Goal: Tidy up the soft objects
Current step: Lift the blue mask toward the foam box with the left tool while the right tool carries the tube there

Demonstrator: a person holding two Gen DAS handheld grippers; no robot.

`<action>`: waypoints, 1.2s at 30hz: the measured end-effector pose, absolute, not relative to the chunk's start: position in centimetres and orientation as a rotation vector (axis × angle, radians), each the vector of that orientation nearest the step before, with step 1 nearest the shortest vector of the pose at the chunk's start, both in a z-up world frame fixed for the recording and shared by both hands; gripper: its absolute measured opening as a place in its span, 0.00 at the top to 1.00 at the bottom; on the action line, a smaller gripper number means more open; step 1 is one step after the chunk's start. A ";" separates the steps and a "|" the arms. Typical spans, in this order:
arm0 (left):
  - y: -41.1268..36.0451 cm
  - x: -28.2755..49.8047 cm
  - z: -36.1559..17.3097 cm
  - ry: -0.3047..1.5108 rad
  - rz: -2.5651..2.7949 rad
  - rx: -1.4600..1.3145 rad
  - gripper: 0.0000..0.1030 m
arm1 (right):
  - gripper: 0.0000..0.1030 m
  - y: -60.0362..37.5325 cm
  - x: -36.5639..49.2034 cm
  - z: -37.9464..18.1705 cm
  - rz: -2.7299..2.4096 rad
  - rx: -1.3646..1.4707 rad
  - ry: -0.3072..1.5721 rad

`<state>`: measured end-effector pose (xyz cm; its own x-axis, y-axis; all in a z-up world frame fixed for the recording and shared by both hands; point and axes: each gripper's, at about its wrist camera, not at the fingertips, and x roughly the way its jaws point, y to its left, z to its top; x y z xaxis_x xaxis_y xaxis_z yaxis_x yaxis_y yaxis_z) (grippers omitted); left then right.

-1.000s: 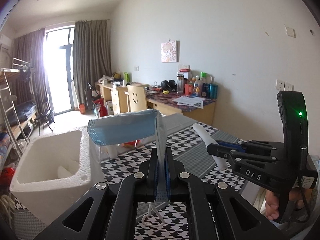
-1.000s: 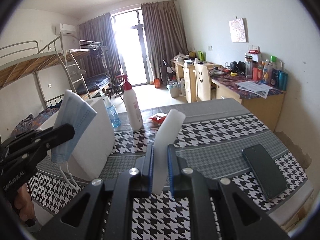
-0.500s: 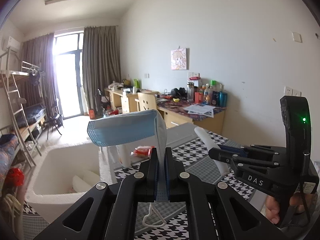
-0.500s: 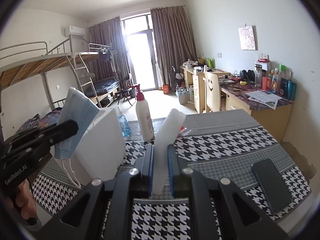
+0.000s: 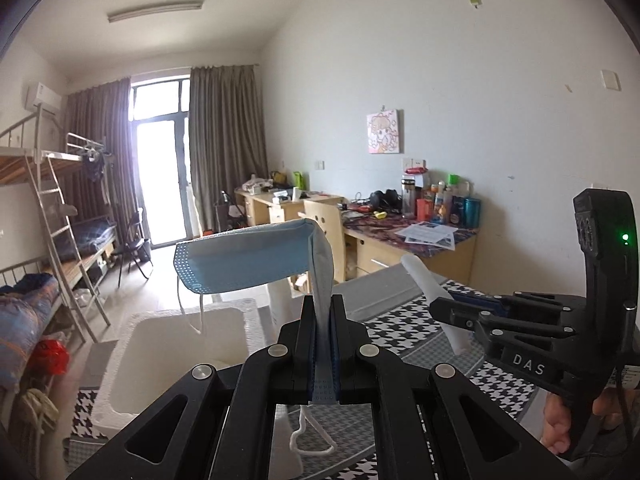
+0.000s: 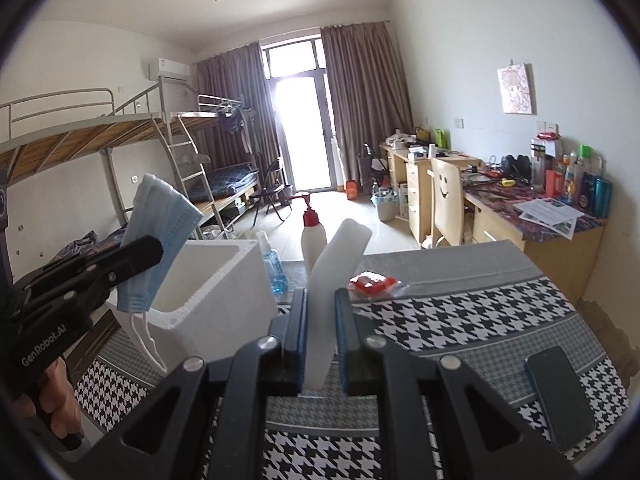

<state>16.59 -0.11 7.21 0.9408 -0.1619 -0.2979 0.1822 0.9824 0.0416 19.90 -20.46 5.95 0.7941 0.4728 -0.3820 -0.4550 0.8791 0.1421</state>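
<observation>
1. Two soft things are in hand: a blue face mask (image 5: pixel 244 262), pinched by the left gripper (image 5: pixel 324 340) with its jaws closed tight on one end, and a white foam strip (image 6: pixel 338 280), clamped between the nearly closed jaws of the right gripper (image 6: pixel 320 344).
2. Both hang in the air near the white foam box (image 6: pixel 224 300), which stands at the table's left; the mask droops over its opening.
3. To drop them in cleanly, I would bring each gripper low over the opening before releasing, minding the dangling ear loops (image 5: pixel 192 312) so they do not catch the rim.
4. Beneath lies a houndstooth tablecloth (image 6: pixel 480 320), with a black phone (image 6: pixel 560 396) near right, a red packet (image 6: pixel 374 282) and a pump bottle (image 6: pixel 314 240) farther off.
5. Beyond: a bunk bed (image 6: pixel 120 140) left, cluttered desks (image 6: pixel 520 208) right, a bright curtained balcony door far back.
</observation>
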 end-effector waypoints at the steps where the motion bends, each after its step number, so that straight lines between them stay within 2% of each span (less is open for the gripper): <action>1: 0.0 16.7 7.2 0.296 -0.167 0.067 0.94 | 0.84 -20.3 19.9 6.1 0.504 0.043 0.419; 36: 6.2 16.9 7.0 0.294 0.038 0.002 0.94 | 0.84 -13.0 21.8 7.2 0.668 -0.020 0.440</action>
<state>16.93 6.19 6.99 0.9565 0.0373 -0.2893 -0.0368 0.9993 0.0070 21.82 -12.99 7.24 0.6965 0.5951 -0.4009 -0.6034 0.7881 0.1216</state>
